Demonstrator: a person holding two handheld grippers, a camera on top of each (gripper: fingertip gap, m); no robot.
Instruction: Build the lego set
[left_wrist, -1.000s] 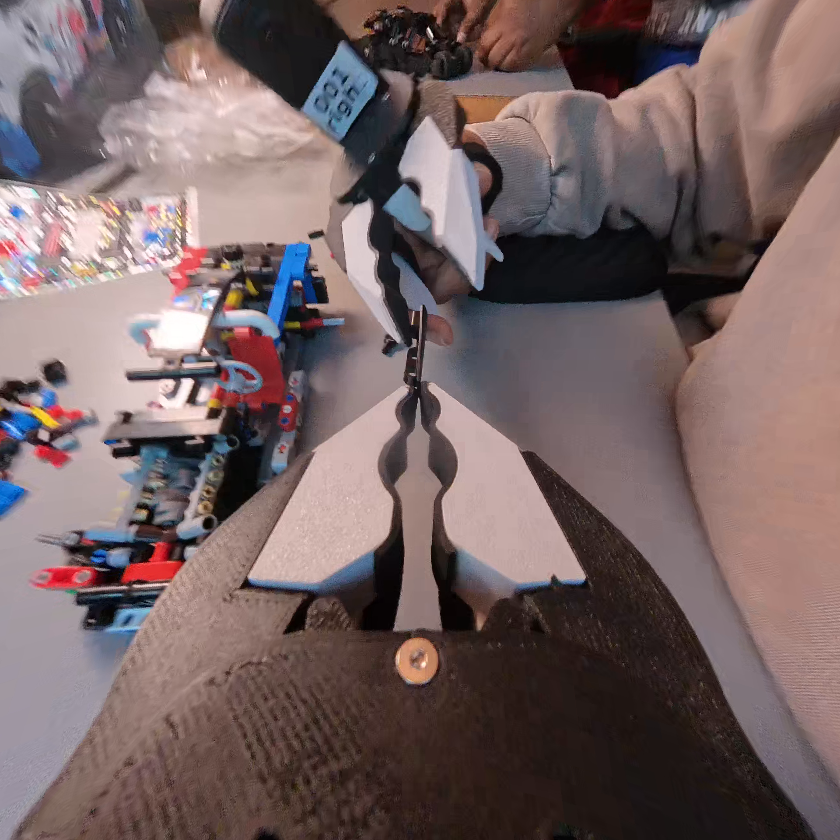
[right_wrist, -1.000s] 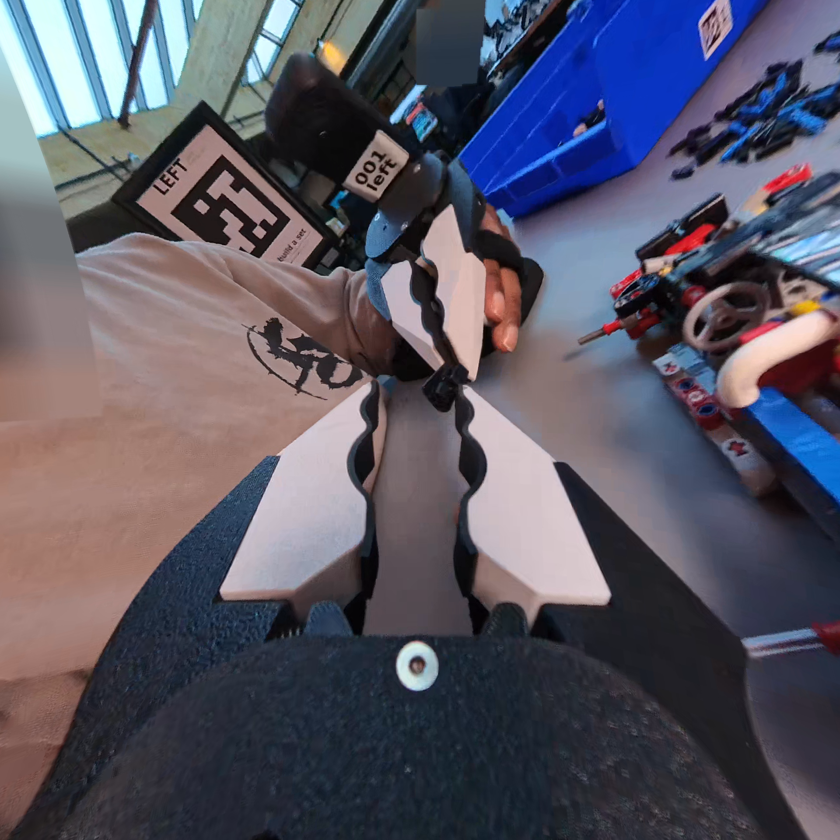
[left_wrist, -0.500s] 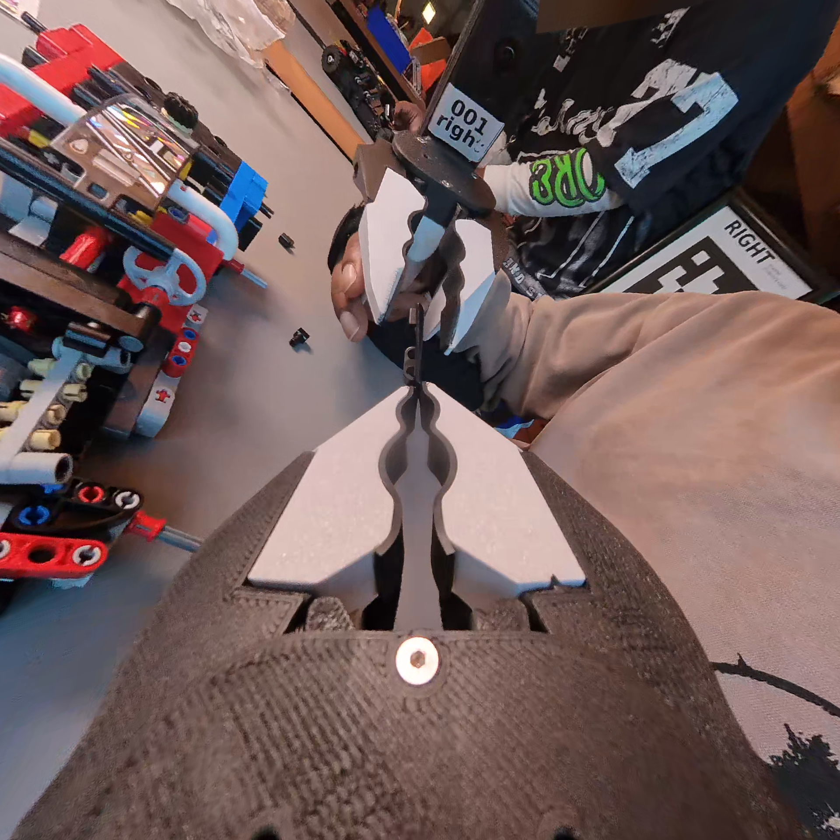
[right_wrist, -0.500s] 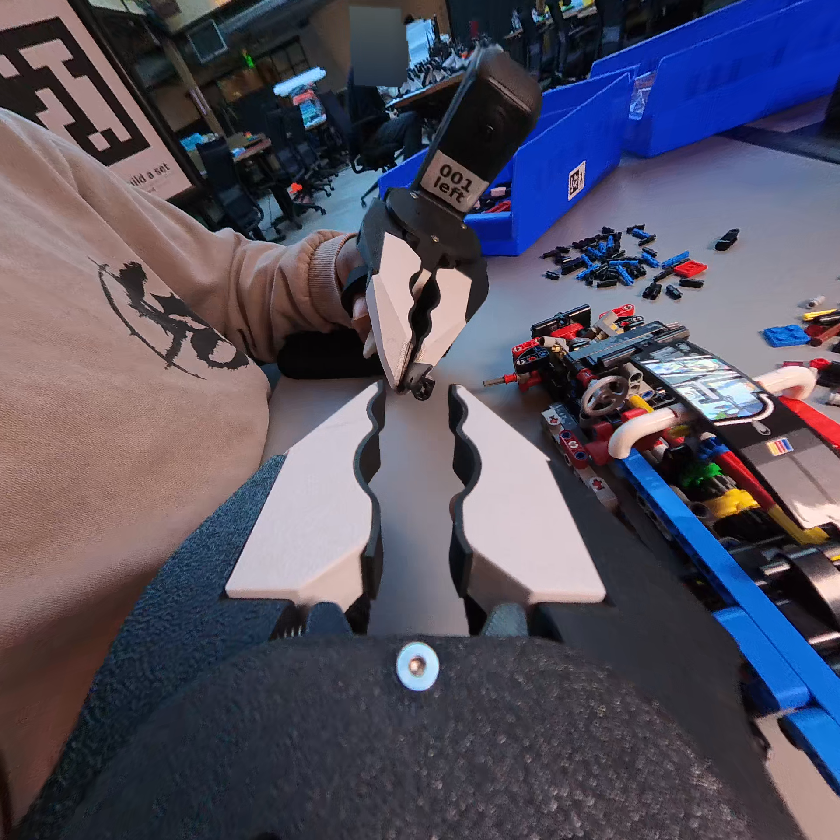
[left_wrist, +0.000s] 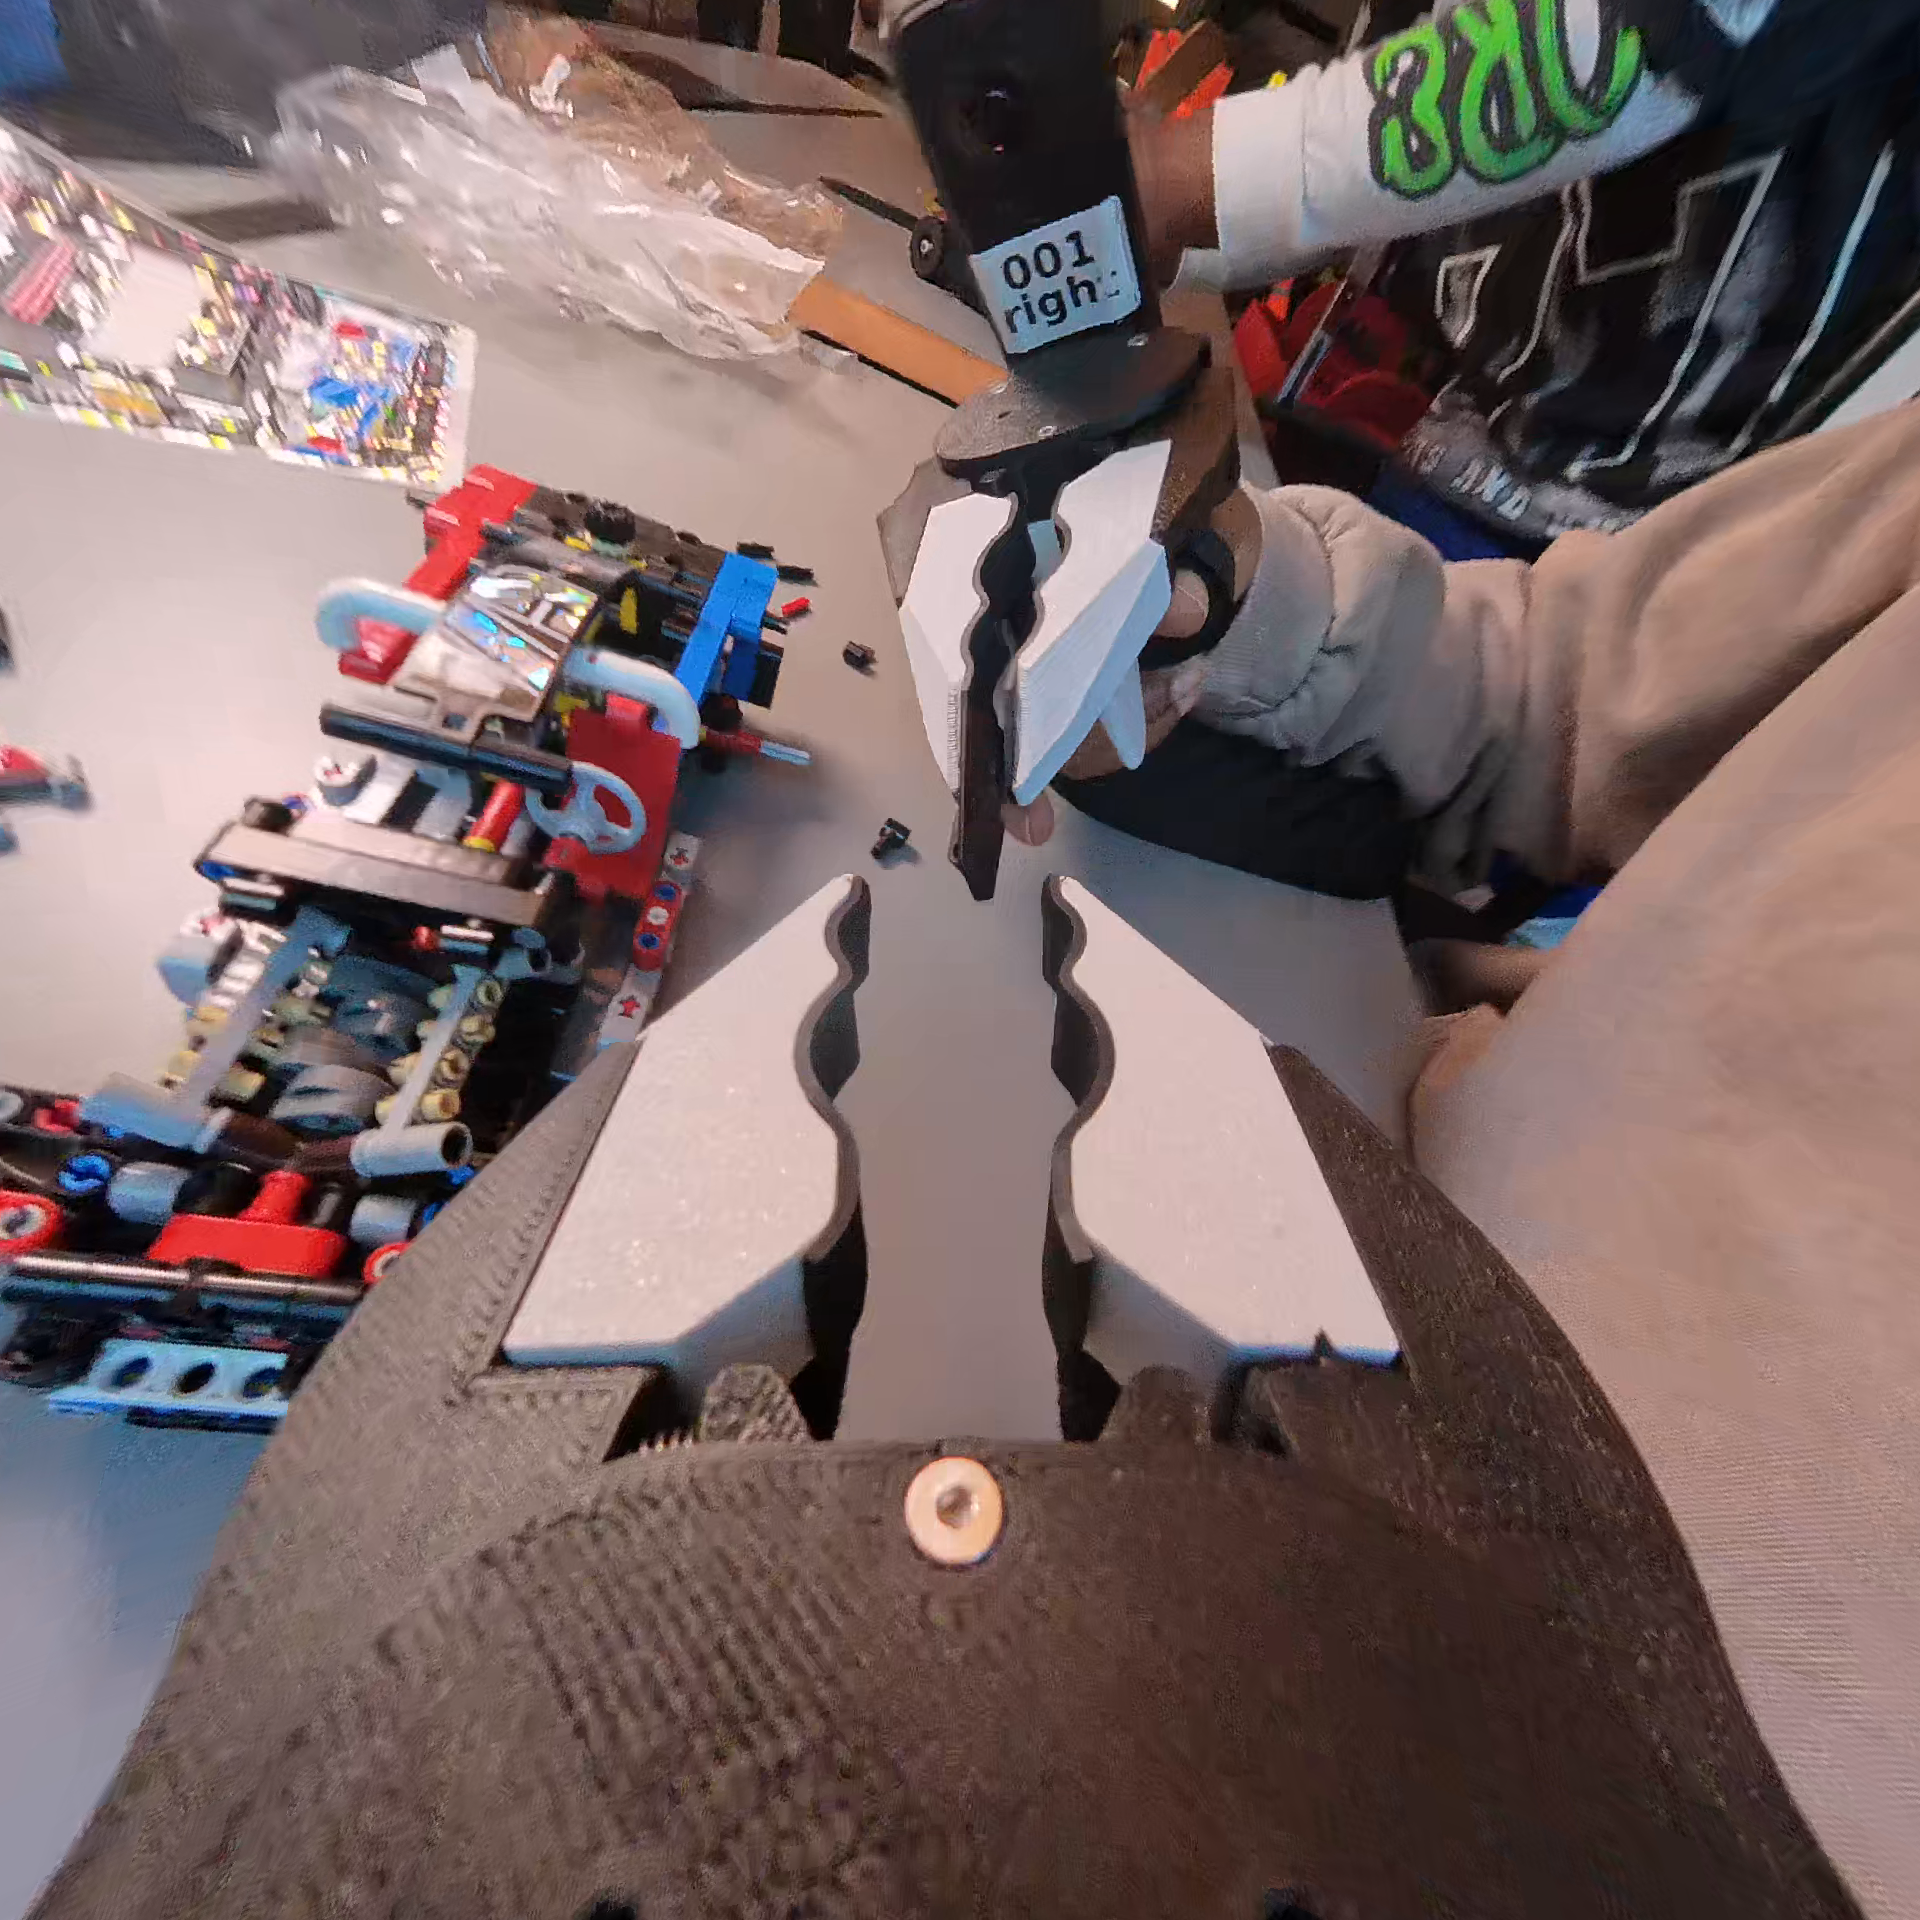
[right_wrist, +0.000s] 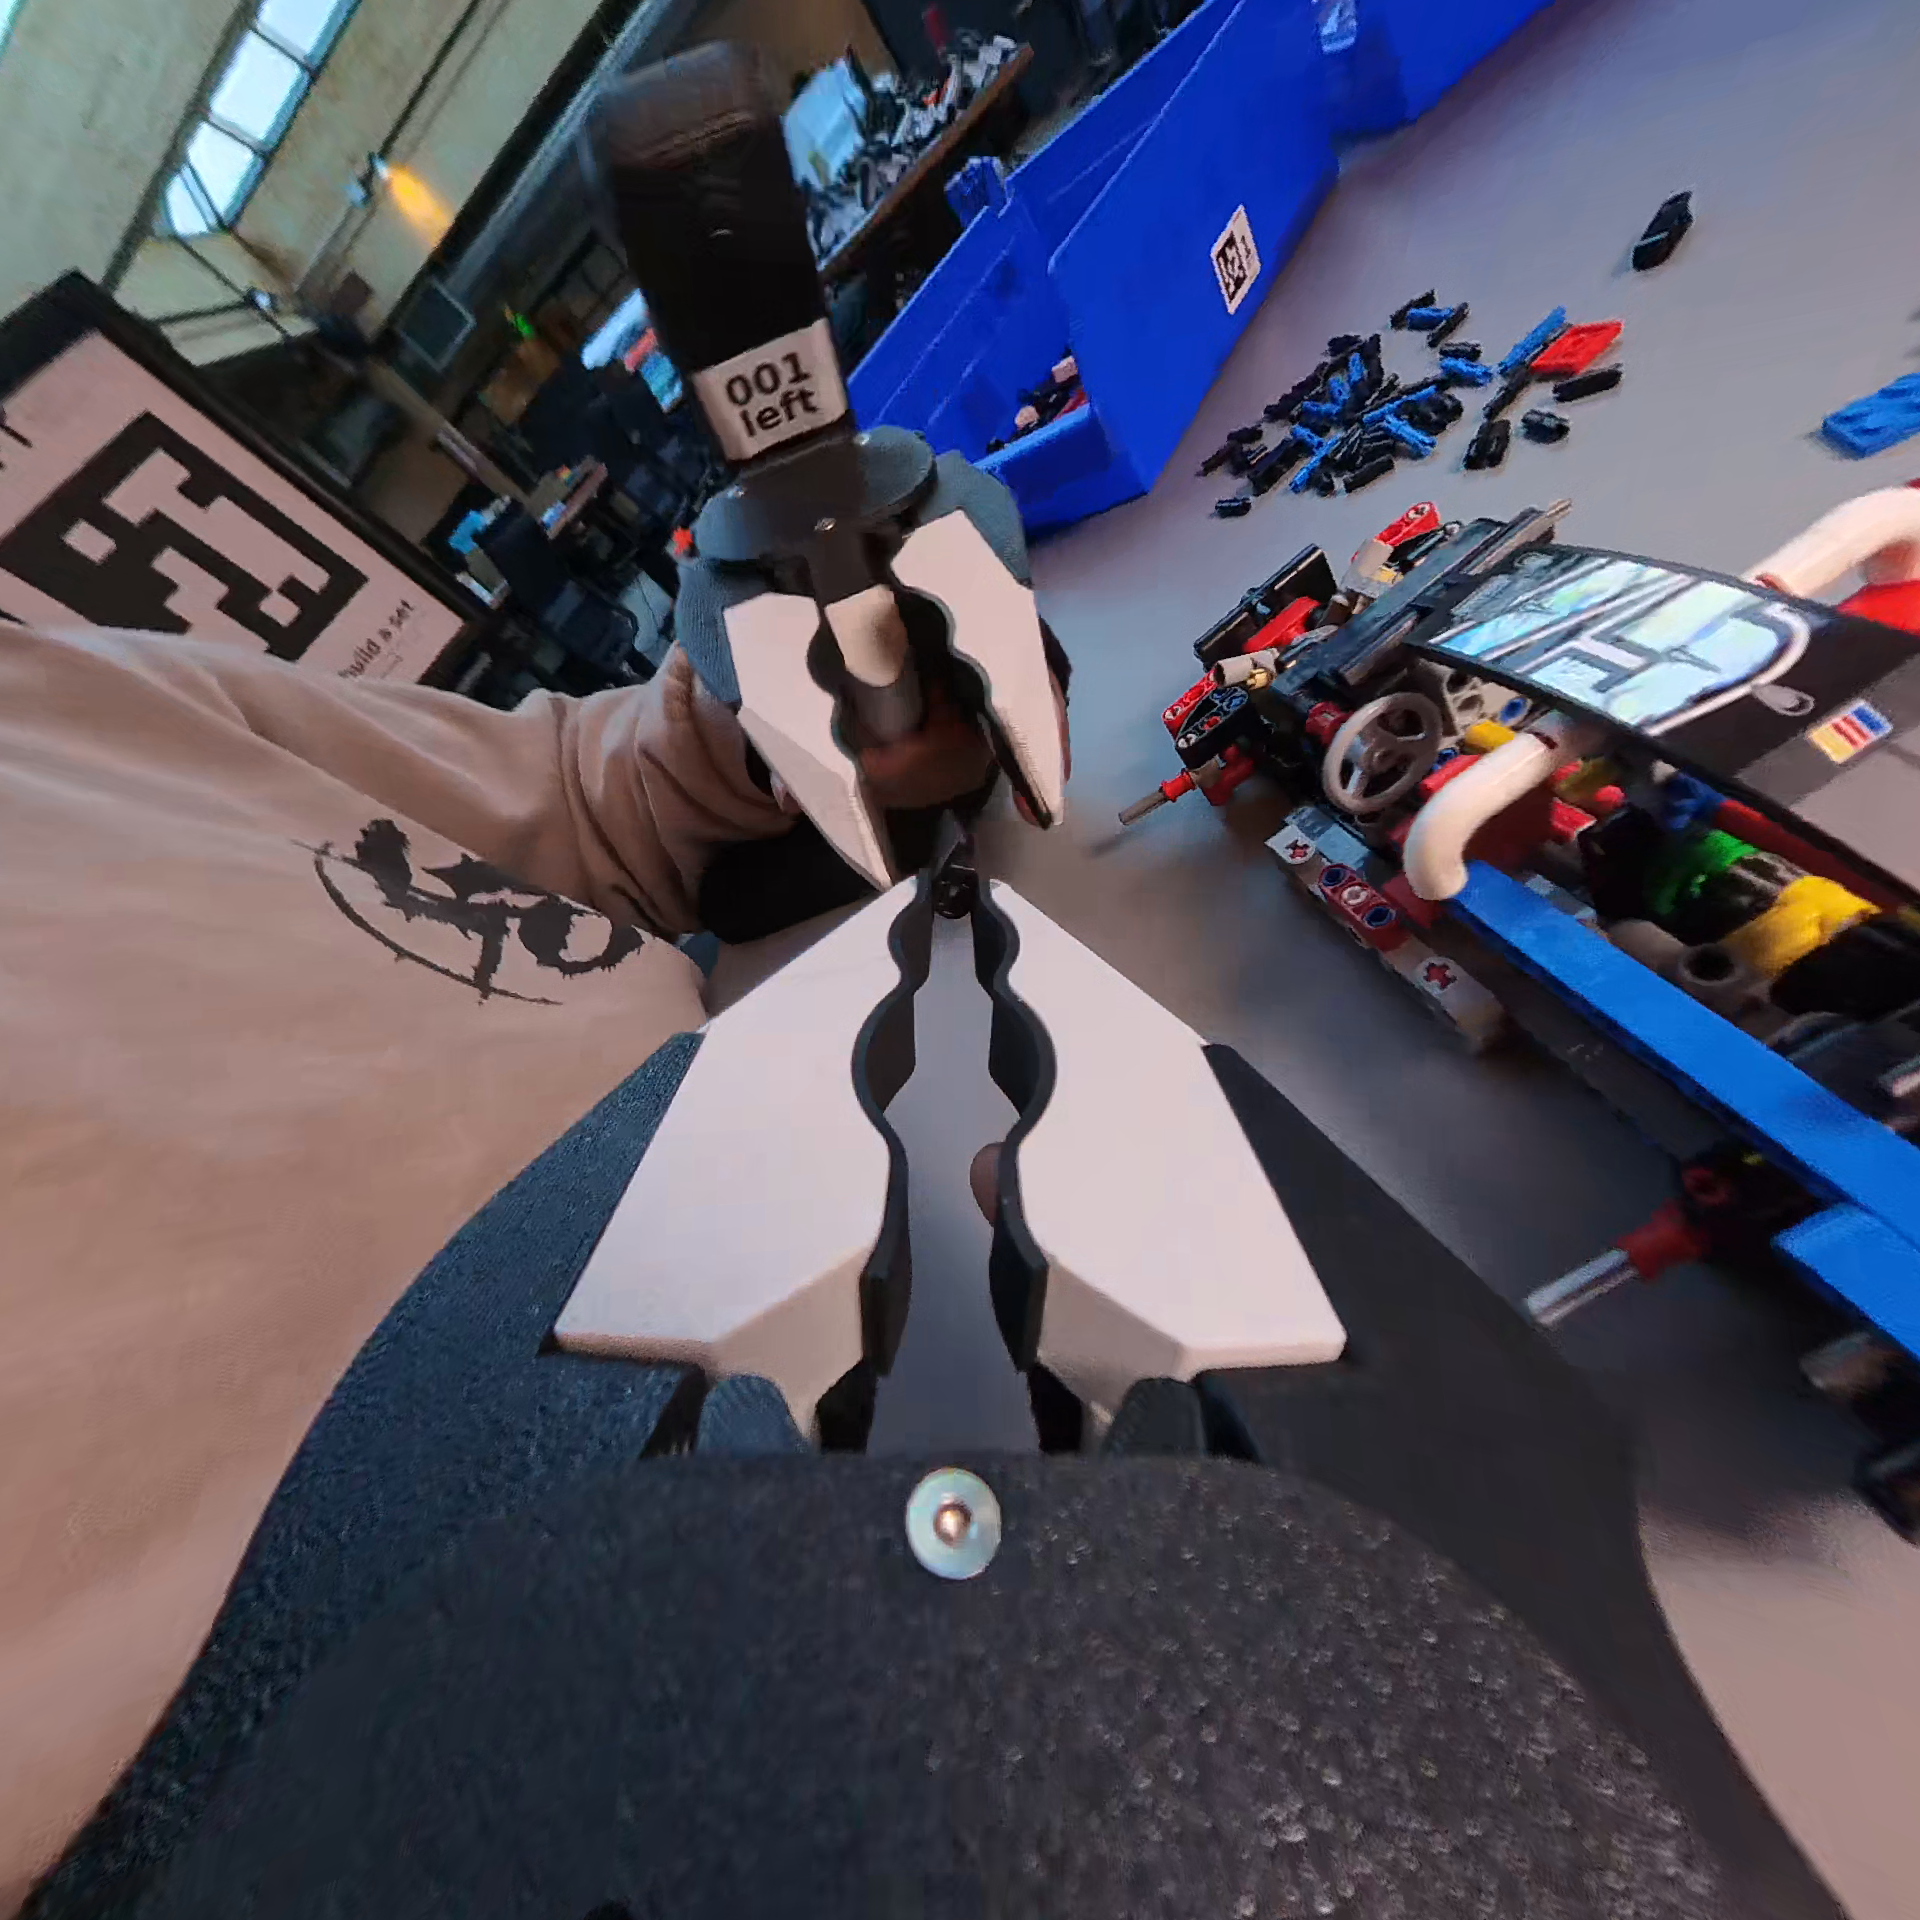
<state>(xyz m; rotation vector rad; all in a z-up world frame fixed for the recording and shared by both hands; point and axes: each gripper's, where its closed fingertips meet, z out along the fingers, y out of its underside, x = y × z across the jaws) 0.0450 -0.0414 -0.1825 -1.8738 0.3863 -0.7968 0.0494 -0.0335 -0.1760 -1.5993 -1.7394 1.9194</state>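
A partly built lego car (left_wrist: 468, 831) in red, blue and black lies on the grey table, left of both grippers; it also shows in the right wrist view (right_wrist: 1558, 779). My left gripper (left_wrist: 951, 894) is open and empty, and it faces the camera in the right wrist view (right_wrist: 966, 842). My right gripper (right_wrist: 953, 885) is shut on a small black lego piece (right_wrist: 951, 891) at its fingertips, just in front of the left gripper's tips. In the left wrist view the right gripper (left_wrist: 992, 847) points down at the table.
Two small black pins (left_wrist: 890, 836) lie on the table near the car. A pile of blue and black loose pieces (right_wrist: 1371, 416) and blue bins (right_wrist: 1143, 270) are farther back. An instruction booklet (left_wrist: 229, 384) and a clear plastic bag (left_wrist: 582, 229) lie behind the car. Another person's sleeve (left_wrist: 1455, 135) is opposite. Both grippers' tips are close together, under 4 cm apart.
My left gripper has opened and let go of the small black piece. My right gripper has closed on that piece. Both views have swung round.
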